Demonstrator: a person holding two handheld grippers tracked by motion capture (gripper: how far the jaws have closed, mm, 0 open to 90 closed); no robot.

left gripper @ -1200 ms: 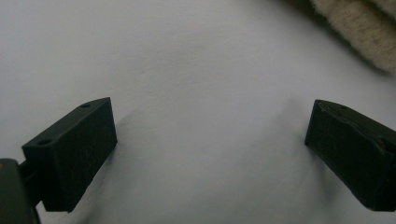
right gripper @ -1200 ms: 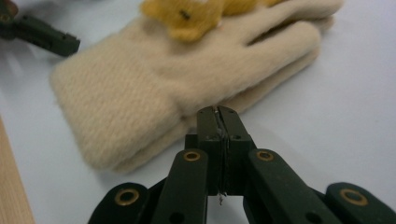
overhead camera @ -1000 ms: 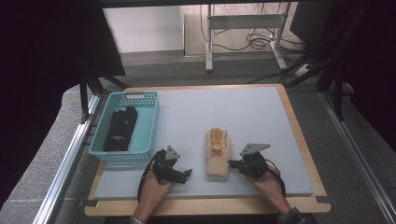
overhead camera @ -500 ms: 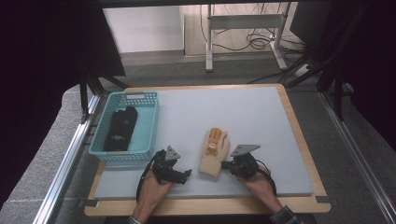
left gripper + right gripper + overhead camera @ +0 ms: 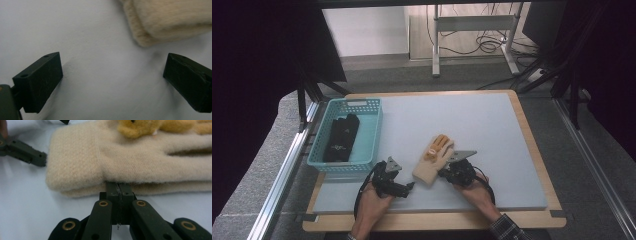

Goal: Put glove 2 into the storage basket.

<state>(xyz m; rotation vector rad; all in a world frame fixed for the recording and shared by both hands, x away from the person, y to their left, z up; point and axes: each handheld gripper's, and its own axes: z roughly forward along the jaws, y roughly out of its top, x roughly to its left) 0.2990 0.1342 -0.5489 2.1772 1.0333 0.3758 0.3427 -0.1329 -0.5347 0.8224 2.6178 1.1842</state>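
Closed right gripper nudges cream glove

Left gripper waits spread (empty); pressed-together jaws grip nothing, so the glove may bunch or slide away.

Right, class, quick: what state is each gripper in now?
Left gripper: open, holding nothing.
Right gripper: shut, tips against the edge of the fuzzy cream knitted glove.

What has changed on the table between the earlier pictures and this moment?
The right gripper, jaws shut, slid left across the table, and its tips now meet the edge of the cream glove. The glove shifted left and turned a little. Whether it is pinched, I cannot tell. The left gripper stayed open beside the cuff; the basket and the black gloves did not move.
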